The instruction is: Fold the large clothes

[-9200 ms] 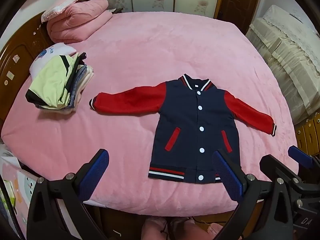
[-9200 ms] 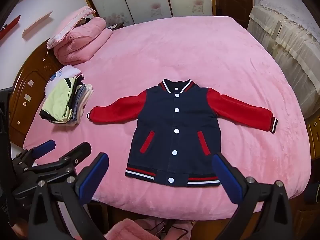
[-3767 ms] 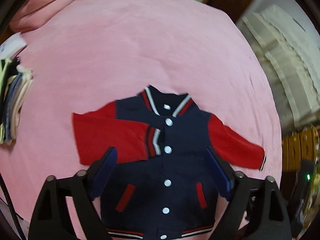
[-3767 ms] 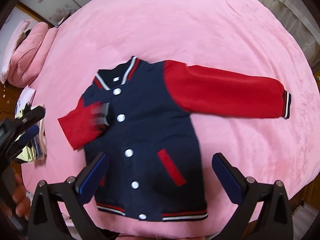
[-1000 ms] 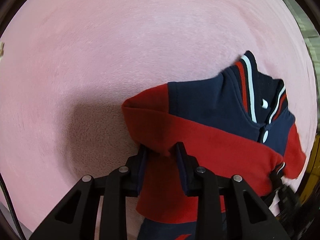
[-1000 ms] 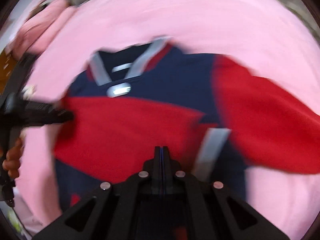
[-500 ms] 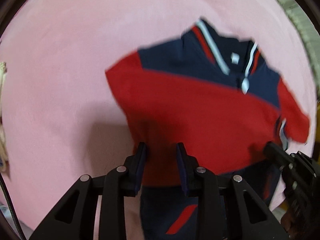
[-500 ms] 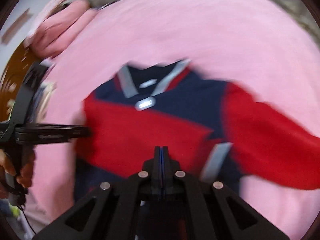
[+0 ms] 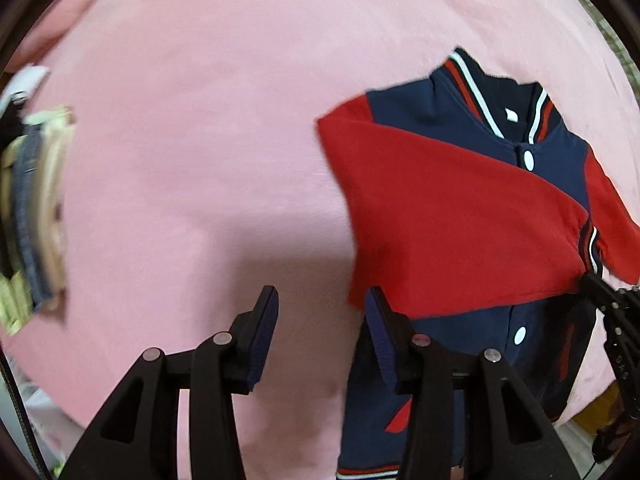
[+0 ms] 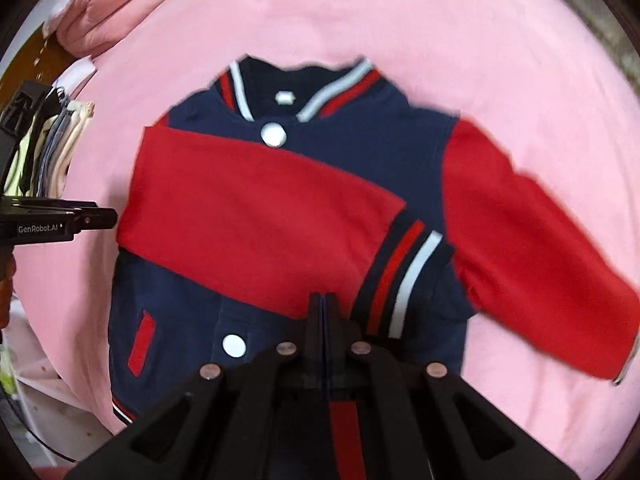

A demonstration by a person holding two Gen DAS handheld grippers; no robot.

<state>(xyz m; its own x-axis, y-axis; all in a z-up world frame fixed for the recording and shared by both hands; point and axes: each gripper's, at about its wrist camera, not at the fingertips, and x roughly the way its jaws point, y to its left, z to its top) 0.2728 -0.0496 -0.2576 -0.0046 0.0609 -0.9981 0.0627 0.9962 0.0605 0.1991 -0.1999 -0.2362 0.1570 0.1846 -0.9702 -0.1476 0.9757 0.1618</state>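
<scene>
The navy and red jacket (image 10: 280, 216) lies flat on the pink bed (image 9: 200, 120), one red sleeve (image 10: 256, 216) folded across its chest. The left gripper (image 9: 320, 320) just spread its jaws, nothing between them, hovering beside the jacket's edge. The right gripper (image 10: 323, 304) is pressed together over the folded sleeve's lower edge; can't tell if it pinches fabric.

the navy and red snap-button varsity jacket (image 9: 472, 208) has its hem cut off below; the stacked folded clothes (image 9: 32, 216) are blurred.
</scene>
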